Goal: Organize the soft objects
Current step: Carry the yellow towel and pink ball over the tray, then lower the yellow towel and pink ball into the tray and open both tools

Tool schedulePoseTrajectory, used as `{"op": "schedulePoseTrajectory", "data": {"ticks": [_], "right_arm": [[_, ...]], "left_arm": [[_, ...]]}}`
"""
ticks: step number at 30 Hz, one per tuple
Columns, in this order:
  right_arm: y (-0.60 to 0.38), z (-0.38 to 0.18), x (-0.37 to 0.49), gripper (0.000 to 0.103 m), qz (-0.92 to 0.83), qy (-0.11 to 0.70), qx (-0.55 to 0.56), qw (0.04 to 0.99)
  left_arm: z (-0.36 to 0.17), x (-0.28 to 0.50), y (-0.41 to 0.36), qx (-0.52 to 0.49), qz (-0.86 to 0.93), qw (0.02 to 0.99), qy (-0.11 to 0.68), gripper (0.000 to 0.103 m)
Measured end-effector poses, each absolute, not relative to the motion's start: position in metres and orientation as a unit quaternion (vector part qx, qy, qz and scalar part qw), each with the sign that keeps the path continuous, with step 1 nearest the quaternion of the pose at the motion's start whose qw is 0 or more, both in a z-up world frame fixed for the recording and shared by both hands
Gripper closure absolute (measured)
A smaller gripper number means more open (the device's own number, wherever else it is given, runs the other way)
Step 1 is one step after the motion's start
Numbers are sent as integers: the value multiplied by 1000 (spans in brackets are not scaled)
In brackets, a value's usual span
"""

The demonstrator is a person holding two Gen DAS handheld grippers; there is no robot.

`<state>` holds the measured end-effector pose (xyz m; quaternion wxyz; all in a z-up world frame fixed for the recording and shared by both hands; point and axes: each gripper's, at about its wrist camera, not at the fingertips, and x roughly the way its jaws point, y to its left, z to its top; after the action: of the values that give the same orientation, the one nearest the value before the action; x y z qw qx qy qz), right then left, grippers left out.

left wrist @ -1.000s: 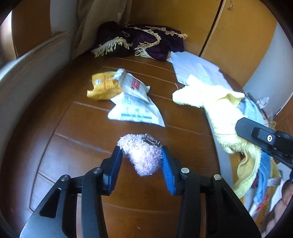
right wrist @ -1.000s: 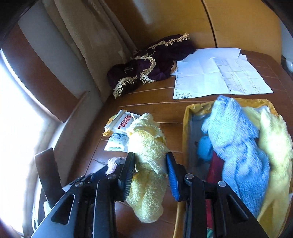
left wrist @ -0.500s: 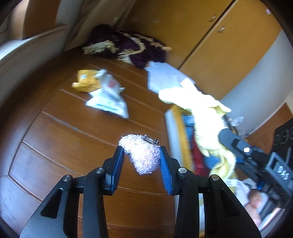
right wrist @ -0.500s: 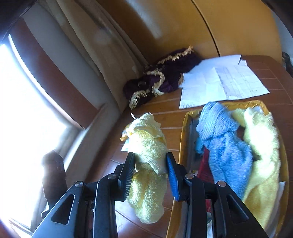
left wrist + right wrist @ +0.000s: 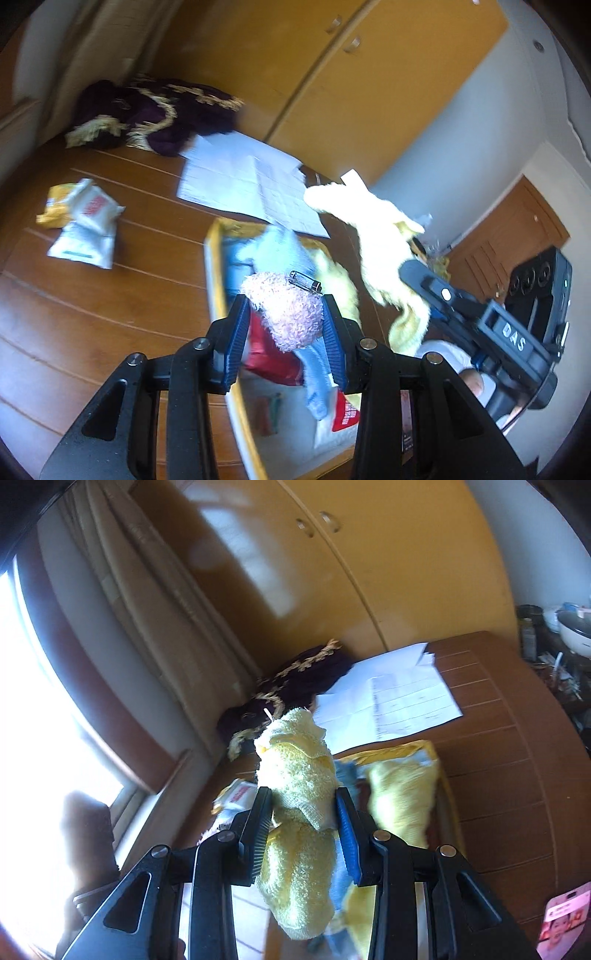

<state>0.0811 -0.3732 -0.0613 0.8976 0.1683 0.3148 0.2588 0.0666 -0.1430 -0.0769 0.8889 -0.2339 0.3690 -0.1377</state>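
Note:
My left gripper (image 5: 286,328) is shut on a fluffy pink sock (image 5: 286,314) with a metal clip on top, held in the air over the yellow-rimmed box (image 5: 213,266). The box holds a light blue cloth (image 5: 280,251), a yellow cloth (image 5: 400,794) and something red. My right gripper (image 5: 304,823) is shut on a pale yellow towel (image 5: 299,775) that hangs down between its fingers, above the box's left side. In the left wrist view the same yellow towel (image 5: 373,236) dangles from the right gripper's body (image 5: 480,325).
On the brown wooden table (image 5: 92,295) lie white and yellow packets (image 5: 83,221), paper sheets (image 5: 240,181) and a dark purple fringed cloth (image 5: 155,110). Yellow cupboard doors (image 5: 332,74) stand behind. A curtain (image 5: 147,609) and bright window are at the left.
Both grippers have risen and swung right with their loads; the pink sock went from over bare table to over the box, and the yellow towel now hangs higher above the box.

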Motion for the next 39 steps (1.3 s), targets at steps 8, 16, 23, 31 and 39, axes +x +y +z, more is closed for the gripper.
{"op": "schedulePoseTrajectory", "data": {"ticks": [8, 16, 23, 31, 39], "right_arm": [[-381, -95, 113, 67, 228, 358, 176, 888], [-371, -112, 125, 66, 226, 370, 167, 886], [-363, -112, 125, 62, 225, 359, 163, 891], [-371, -107, 117, 49, 235, 335, 197, 891], [-372, -88, 95, 44, 229, 294, 204, 905]], "left_arm": [[-104, 94, -163, -209, -118, 884, 402, 67], [-122, 102, -174, -190, -112, 881, 419, 62], [-132, 102, -178, -208, -148, 860, 443, 53], [-126, 86, -174, -255, -182, 846, 432, 30], [-116, 68, -168, -250, -179, 858, 412, 28]]}}
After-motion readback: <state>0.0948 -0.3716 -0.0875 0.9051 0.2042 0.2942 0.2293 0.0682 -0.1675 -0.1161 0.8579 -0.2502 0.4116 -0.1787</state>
